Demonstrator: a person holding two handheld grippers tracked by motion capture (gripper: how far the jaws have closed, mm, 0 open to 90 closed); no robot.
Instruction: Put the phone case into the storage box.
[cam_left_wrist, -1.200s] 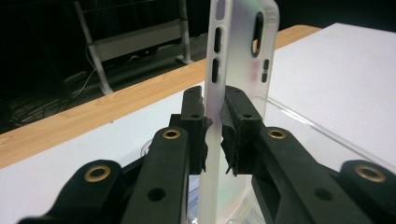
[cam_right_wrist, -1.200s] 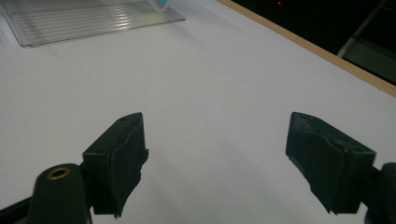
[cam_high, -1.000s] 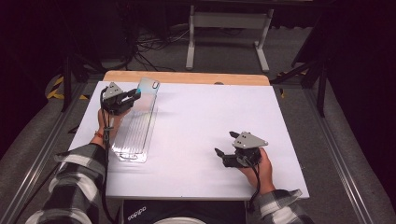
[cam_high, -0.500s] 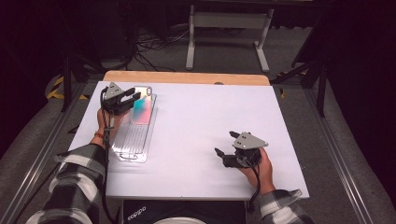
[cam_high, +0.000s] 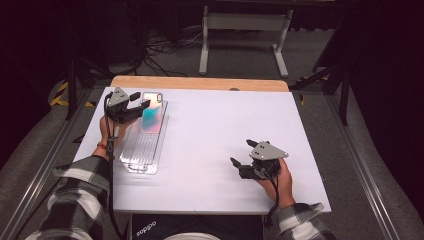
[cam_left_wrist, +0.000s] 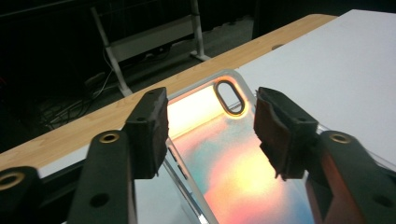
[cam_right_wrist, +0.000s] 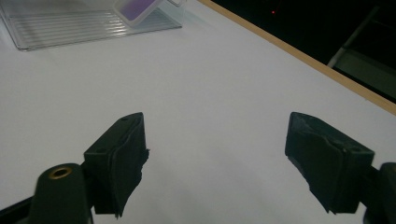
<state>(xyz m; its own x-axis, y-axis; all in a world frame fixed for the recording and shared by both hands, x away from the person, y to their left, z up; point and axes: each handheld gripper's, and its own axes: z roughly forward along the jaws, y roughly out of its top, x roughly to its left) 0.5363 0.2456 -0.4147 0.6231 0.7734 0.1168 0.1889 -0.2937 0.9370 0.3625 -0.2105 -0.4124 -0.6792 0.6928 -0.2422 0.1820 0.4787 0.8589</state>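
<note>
An iridescent phone case (cam_high: 151, 116) with a camera cut-out lies on the far part of a clear ribbed tray (cam_high: 140, 150) at the table's left. In the left gripper view the phone case (cam_left_wrist: 224, 154) glows orange and teal just under my left gripper (cam_left_wrist: 210, 116). That gripper is open, its jaws apart over the case's camera end and touching nothing. From above, the left gripper (cam_high: 140, 101) hangs at the tray's far left corner. My right gripper (cam_high: 241, 152) stands open over bare white table at the front right. The right gripper (cam_right_wrist: 215, 140) points toward the tray (cam_right_wrist: 70, 28) and case (cam_right_wrist: 135, 8).
The white table (cam_high: 220, 120) has a wooden strip (cam_high: 200, 83) along its far edge. Beyond it stand a metal frame (cam_high: 240, 30) and cables on the dark floor. A black object (cam_high: 145, 229) sits at the near edge between the forearms.
The phone case has come from the tray's far end nearer along the tray, under the left gripper's jaws. The right gripper has not moved.
</note>
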